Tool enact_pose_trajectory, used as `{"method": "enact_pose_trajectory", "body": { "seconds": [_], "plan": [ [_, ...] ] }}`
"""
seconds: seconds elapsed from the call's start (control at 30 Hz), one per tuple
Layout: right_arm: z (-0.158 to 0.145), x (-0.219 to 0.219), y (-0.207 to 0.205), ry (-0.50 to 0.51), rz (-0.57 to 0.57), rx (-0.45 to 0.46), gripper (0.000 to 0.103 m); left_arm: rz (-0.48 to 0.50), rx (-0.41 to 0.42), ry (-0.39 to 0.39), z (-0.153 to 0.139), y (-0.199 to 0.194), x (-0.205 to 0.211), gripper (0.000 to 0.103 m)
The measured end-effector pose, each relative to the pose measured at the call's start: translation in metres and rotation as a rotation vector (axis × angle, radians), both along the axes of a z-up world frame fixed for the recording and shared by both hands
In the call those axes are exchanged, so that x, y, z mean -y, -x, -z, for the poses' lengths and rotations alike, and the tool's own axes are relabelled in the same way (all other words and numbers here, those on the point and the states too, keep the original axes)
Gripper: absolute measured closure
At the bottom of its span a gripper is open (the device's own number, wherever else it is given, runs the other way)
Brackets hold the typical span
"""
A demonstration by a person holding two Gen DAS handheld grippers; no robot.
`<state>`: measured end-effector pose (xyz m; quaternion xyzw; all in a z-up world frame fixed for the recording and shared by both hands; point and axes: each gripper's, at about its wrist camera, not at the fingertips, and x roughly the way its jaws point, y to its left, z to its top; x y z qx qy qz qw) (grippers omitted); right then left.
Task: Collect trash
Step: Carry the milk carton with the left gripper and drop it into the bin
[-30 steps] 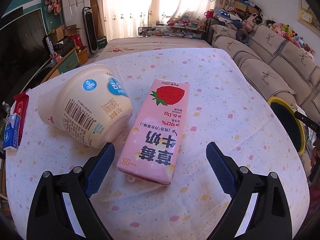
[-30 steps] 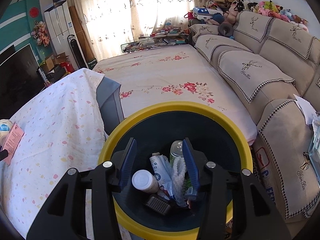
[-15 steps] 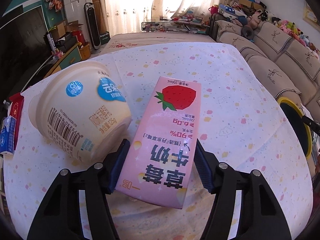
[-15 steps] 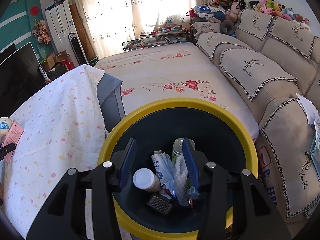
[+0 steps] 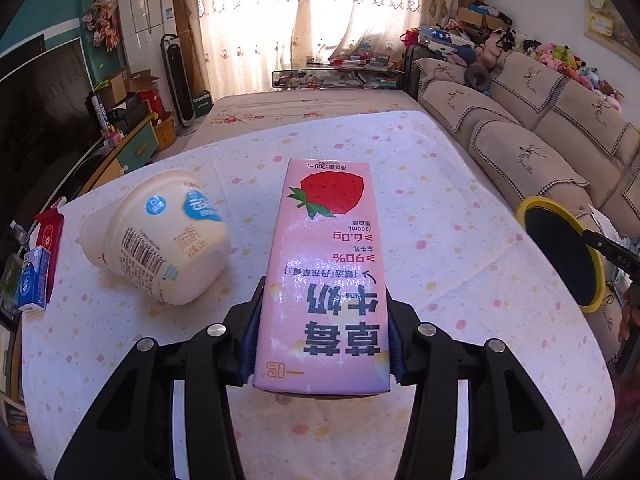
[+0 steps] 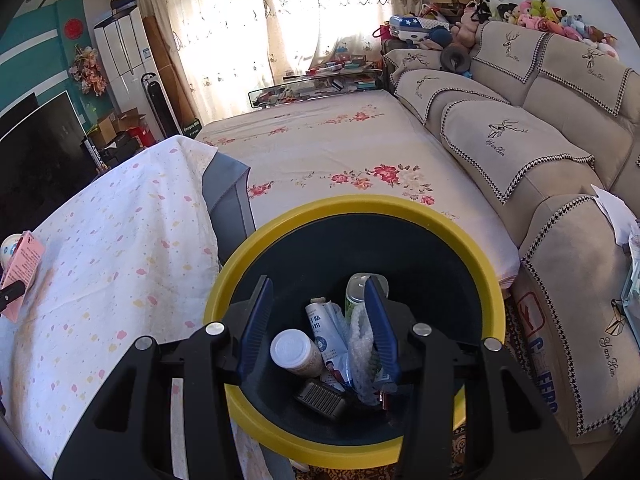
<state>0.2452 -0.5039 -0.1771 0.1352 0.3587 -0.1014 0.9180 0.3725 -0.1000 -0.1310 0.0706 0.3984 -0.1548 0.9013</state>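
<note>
Pink milk carton [image 5: 324,280] clamped between the closing jaws of left gripper [image 5: 322,344], long axis running straight out along the fingers, near end lifted off the table [image 5: 440,216]; bin [image 5: 560,252] off to the right past the table edge. Right gripper [image 6: 318,332] part-open, grasping nothing, poised over that bin [image 6: 360,208]; yogurt cup [image 5: 160,236] lying just left of the carton
</note>
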Motion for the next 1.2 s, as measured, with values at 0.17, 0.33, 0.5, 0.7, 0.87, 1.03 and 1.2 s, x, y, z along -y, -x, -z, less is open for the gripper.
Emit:
{"method": "enact_pose_trajectory", "body": {
  "seconds": [0.17, 0.33, 0.5, 0.7, 0.87, 1.03, 1.2],
  "plan": [
    [-0.006, 0.015, 0.021, 0.009, 0.039, 0.029, 0.057, 0.117, 0.037, 0.035, -0.028, 0.031, 0.046, 0.054],
    [-0.009, 0.035, 0.041, 0.016, 0.092, 0.049, 0.057, 0.258, 0.046, 0.061, -0.044, 0.048, 0.114, 0.054],
    [-0.010, 0.059, 0.059, 0.010, 0.138, 0.063, 0.057, 0.387, 0.018, 0.054, -0.041, 0.052, 0.193, 0.054],
    [-0.005, 0.088, 0.081, -0.027, 0.198, 0.077, 0.057, 0.489, -0.046, 0.013, -0.015, 0.043, 0.281, 0.054],
    [0.003, 0.102, 0.093, -0.037, 0.224, 0.066, 0.056, 0.515, -0.086, 0.004, 0.000, 0.031, 0.325, 0.054],
    [0.011, 0.106, 0.096, -0.055, 0.231, 0.058, 0.054, 0.499, -0.105, -0.019, 0.014, 0.016, 0.350, 0.036],
    [0.014, 0.101, 0.094, -0.071, 0.210, 0.056, 0.054, 0.471, -0.072, 0.024, 0.001, 0.017, 0.335, 0.026]
  ]
}}
